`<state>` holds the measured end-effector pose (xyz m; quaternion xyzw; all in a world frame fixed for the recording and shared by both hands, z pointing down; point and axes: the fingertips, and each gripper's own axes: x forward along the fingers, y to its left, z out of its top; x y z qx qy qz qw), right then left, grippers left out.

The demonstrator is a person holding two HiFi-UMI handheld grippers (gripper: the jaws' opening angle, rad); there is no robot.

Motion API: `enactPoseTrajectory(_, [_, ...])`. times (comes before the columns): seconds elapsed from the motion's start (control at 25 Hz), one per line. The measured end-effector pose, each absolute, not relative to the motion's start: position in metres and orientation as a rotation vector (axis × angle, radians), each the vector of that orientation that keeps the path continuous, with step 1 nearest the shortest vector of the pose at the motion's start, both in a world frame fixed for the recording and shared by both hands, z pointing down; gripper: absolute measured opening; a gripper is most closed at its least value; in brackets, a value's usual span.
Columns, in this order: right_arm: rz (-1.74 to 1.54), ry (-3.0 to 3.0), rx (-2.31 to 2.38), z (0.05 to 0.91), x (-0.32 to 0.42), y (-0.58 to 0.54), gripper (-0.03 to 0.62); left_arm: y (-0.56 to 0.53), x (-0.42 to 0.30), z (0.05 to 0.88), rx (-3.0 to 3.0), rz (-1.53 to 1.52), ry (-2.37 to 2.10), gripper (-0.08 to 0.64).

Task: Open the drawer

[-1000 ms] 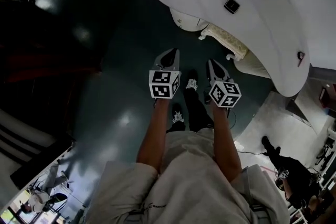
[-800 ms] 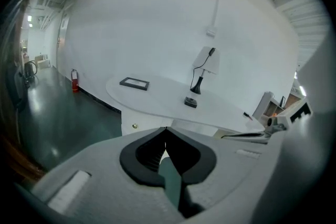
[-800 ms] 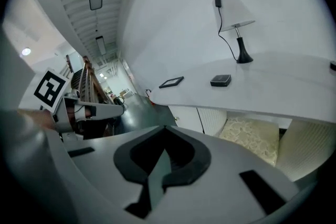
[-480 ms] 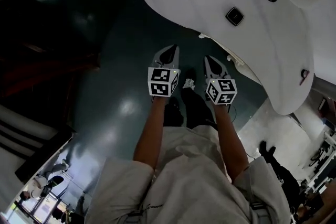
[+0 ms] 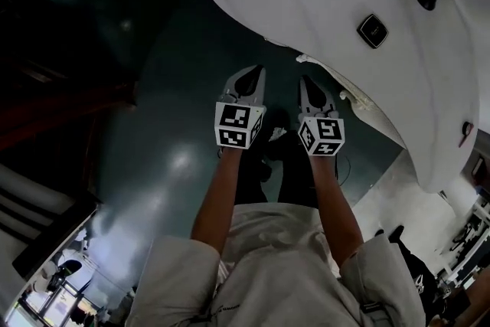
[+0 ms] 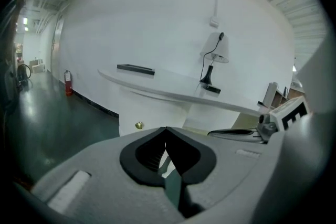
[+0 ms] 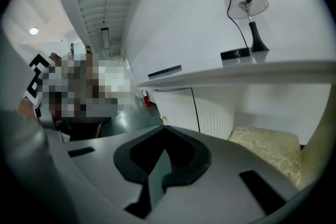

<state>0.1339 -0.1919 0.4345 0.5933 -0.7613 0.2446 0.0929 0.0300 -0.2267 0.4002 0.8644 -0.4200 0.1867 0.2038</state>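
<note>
Left gripper view: small brass knob (image 6: 138, 125) on white cabinet front (image 6: 157, 107) under desktop (image 6: 173, 91). Taken as the drawer pull; drawer seams not resolvable. Knob lies ahead and just left of jaw line of left gripper (image 6: 166, 130), well apart, no contact.

Right gripper view: what looks like same knob (image 7: 162, 120) sits almost on jaw line of right gripper (image 7: 165, 128), also well apart.

Both claws pinched fully together, tips meeting, nothing between.

Head view: right gripper (image 5: 310, 86) nearer desk edge than left gripper (image 5: 251, 79).

Judgement: right better lined up. Jaws must part before reach; pull then runs back twd person.
</note>
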Motion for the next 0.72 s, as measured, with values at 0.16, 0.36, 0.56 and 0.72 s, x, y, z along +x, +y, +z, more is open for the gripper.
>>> enactPoseTrajectory(0.16, [0.664,-2.267,1.815,0.482,0.128,-0.205,0.015,-0.233,0.017,0.453,2.447,0.466,-1.188,0.009])
enactPoseTrajectory(0.36, [0.510,-2.280,1.839,0.532,0.117,-0.226,0.015,-0.243,0.006,0.530,2.467,0.429,-1.200,0.009])
enactPoseTrajectory(0.56, [0.373,-2.319,1.880,0.574,0.118,-0.247,0.015,-0.262,0.007,0.601,2.512,0.389,-1.206,0.009])
enactPoseTrajectory(0.72, [0.272,-2.355,1.885,0.603,0.122,-0.265,0.015,-0.282,0.007,0.636,2.567,0.310,-1.218,0.009])
